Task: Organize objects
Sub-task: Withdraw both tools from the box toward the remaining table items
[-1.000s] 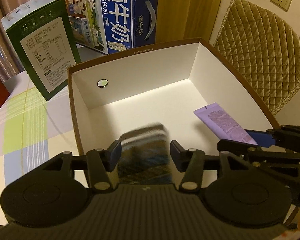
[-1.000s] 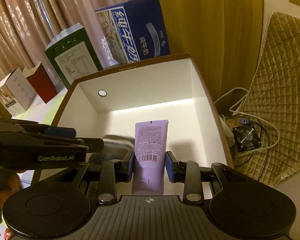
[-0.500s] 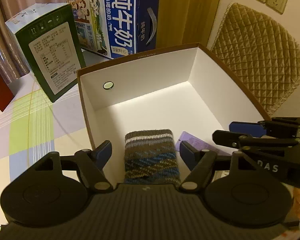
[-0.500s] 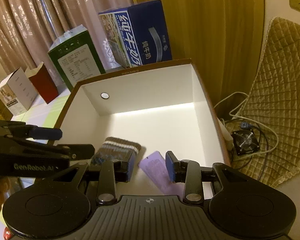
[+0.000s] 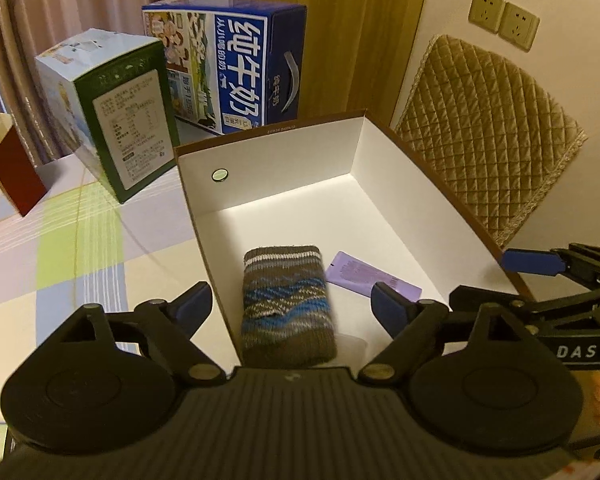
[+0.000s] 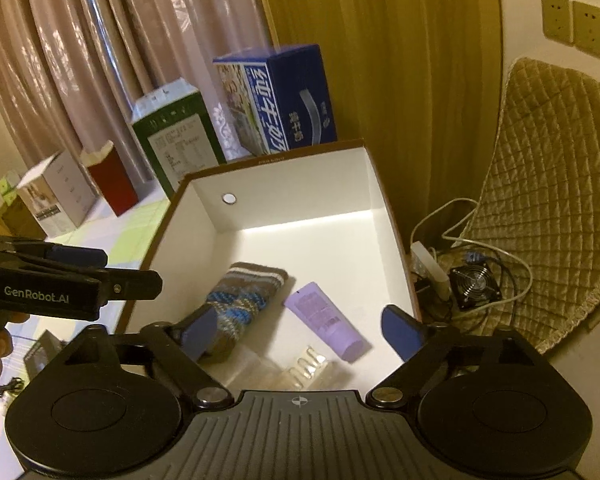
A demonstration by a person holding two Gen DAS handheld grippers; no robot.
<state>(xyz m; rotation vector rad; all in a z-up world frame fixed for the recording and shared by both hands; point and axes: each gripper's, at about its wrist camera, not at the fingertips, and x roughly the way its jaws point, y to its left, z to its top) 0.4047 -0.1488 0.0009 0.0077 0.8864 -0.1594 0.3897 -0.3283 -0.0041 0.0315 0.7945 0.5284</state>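
A white-lined cardboard box (image 5: 268, 156) (image 6: 292, 184) stands open on the table. On its floor lie a striped knitted sock (image 5: 286, 304) (image 6: 240, 300) and, to its right, a purple tube (image 5: 370, 278) (image 6: 324, 320). A clear plastic piece (image 6: 304, 368) lies at the near end of the box. My left gripper (image 5: 292, 308) hovers above the sock, its jaws opening wide and touching nothing. My right gripper (image 6: 304, 332) hangs above the tube, jaws opening, nothing pressed between them. Each gripper shows at the edge of the other's view.
Behind the box stand a blue milk carton (image 5: 236, 64) (image 6: 276, 100) and a green carton (image 5: 112, 120) (image 6: 176, 136). A red box (image 5: 8, 164) (image 6: 110, 182) and a white box (image 6: 56, 196) stand farther left on the checked tablecloth (image 5: 80, 248). A quilted cover (image 5: 488, 140), cables and a small fan (image 6: 476, 284) lie to the right.
The right gripper let go of the purple tube, which now lies flat in the box. The left gripper released the sock. Both spread wide and drew up and back.
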